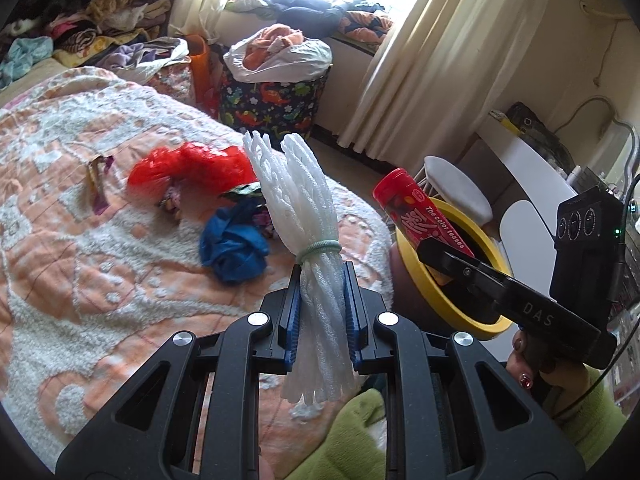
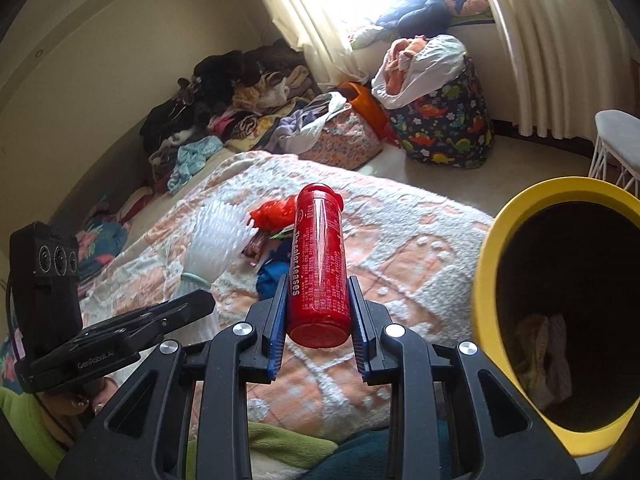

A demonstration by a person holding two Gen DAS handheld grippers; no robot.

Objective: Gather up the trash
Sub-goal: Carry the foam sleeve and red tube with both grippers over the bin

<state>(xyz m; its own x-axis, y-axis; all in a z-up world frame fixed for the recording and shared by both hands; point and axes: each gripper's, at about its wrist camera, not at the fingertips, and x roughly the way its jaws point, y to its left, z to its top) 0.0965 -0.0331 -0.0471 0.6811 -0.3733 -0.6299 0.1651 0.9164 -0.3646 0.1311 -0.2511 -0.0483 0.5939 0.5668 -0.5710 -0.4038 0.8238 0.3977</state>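
My left gripper [image 1: 322, 312] is shut on a white foam net bundle [image 1: 304, 208] tied with a pale green band, held upright over the bed. My right gripper [image 2: 318, 312] is shut on a red candy tube [image 2: 318, 260], which also shows in the left wrist view as the red candy tube [image 1: 416, 212] over the bin. A yellow-rimmed bin [image 2: 492, 240] stands at the right, dark inside with some crumpled wrappers at the bottom; its yellow rim [image 1: 424, 284] is beside the bed. On the bedspread lie a red net [image 1: 188, 168], a blue crumpled bag [image 1: 234, 246] and a snack wrapper [image 1: 98, 184].
The bed has a peach and white bedspread [image 1: 100, 260]. A dinosaur-print laundry basket [image 1: 276, 100] stands by the curtain. Clothes are piled [image 2: 224, 112] along the wall. A white stool [image 1: 456, 188] and white furniture stand behind the bin. A green sleeve [image 1: 352, 440] is at the bottom.
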